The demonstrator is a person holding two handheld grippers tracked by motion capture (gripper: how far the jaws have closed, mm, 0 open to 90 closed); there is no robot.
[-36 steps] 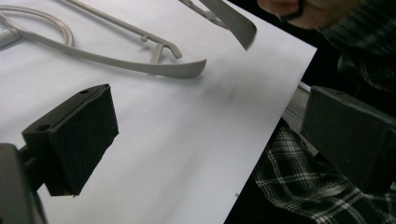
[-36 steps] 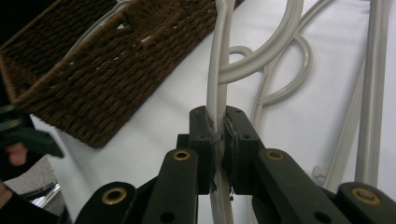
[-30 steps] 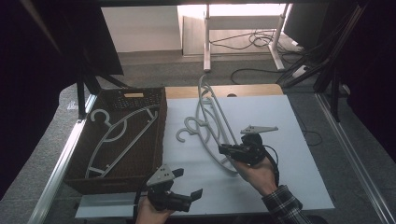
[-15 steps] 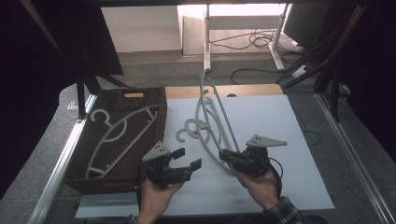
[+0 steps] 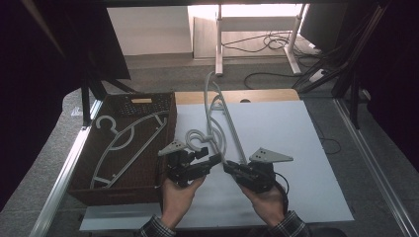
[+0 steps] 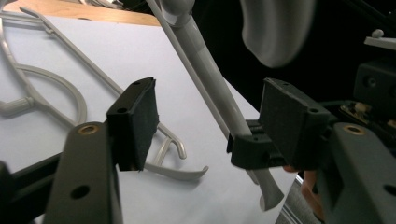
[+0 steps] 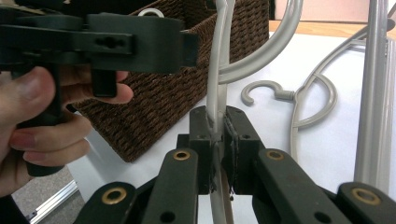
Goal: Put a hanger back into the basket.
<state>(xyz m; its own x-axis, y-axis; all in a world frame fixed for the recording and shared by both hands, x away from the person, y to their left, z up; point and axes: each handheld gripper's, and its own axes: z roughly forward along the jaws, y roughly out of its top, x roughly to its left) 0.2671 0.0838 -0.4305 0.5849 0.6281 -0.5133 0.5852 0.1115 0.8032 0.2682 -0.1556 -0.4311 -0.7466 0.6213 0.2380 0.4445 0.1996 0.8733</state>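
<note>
My right gripper (image 7: 218, 135) is shut on the thin arm of a pale grey plastic hanger (image 7: 217, 70), holding that end up off the white mat (image 5: 296, 148). In the high view the right gripper (image 5: 231, 169) sits near the mat's front centre, with the left gripper (image 5: 210, 160) tip to tip beside it. My left gripper (image 6: 212, 121) is open, and the held hanger's (image 6: 205, 70) bar passes between its pads without touching them. More grey hangers (image 5: 197, 138) lie tangled on the mat behind.
A dark wicker basket (image 5: 148, 163) stands on the left of the table with one grey hanger (image 5: 126, 143) lying in it; its wall (image 7: 177, 93) is close beside both grippers. The mat's right half (image 5: 306, 177) is bare. Metal table rails run along both sides.
The left gripper has moved from the table's front edge up and right to the held hanger. The right gripper has shifted slightly left and nearer, still holding the hanger.
</note>
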